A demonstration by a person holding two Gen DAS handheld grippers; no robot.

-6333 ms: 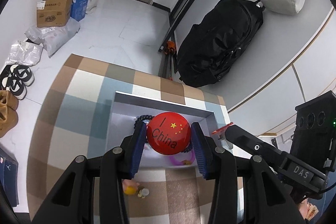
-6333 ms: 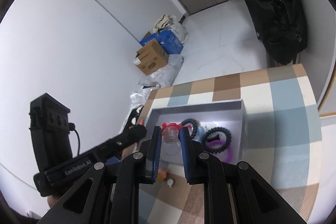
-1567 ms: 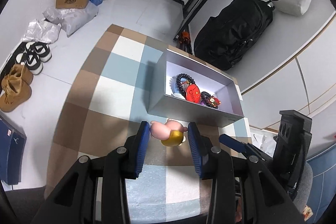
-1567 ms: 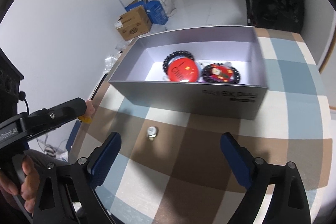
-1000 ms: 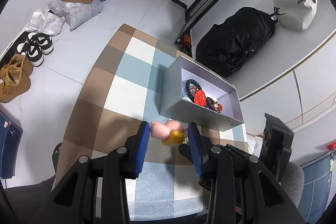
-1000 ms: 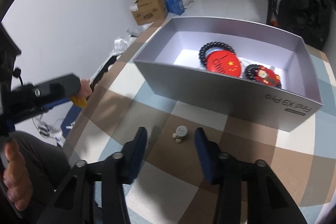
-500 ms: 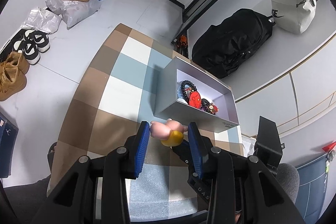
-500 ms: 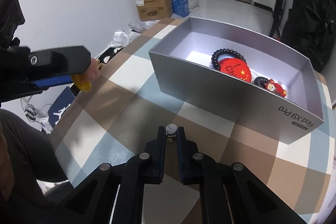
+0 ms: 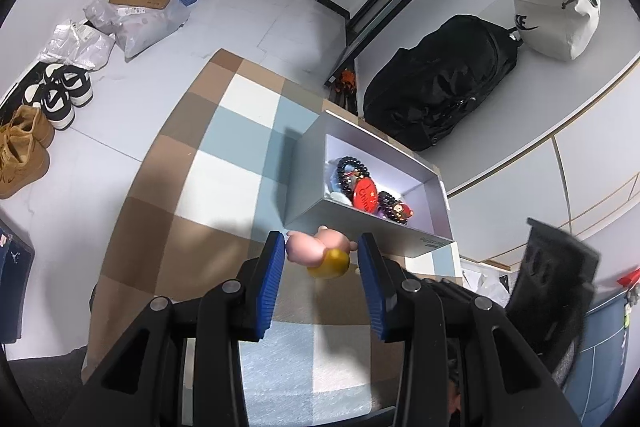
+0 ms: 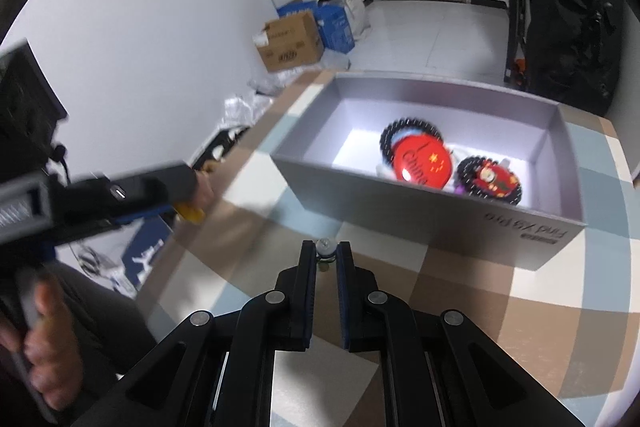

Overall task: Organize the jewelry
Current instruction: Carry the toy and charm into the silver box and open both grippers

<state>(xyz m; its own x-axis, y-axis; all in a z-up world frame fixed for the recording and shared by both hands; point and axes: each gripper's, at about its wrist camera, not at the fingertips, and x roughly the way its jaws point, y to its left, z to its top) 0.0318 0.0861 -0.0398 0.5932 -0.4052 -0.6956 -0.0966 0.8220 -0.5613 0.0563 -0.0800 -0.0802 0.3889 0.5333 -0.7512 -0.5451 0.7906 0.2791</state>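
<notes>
The right gripper (image 10: 325, 254) has its blue jaws pinched tight on a tiny silver bead charm (image 10: 325, 247), held just above the brown, blue and white checked tablecloth (image 10: 472, 291). At about one o'clock from it sits the open grey cardboard box (image 10: 420, 205). Inside the box lie a round red badge with yellow stars (image 10: 424, 157), a black bead bracelet (image 10: 390, 133) and a small red cartoon charm (image 10: 494, 177). The left gripper (image 9: 322, 261) is squeezing a little pink and yellow toy figure (image 9: 316, 253), with the box at one o'clock, just past its tips.
</notes>
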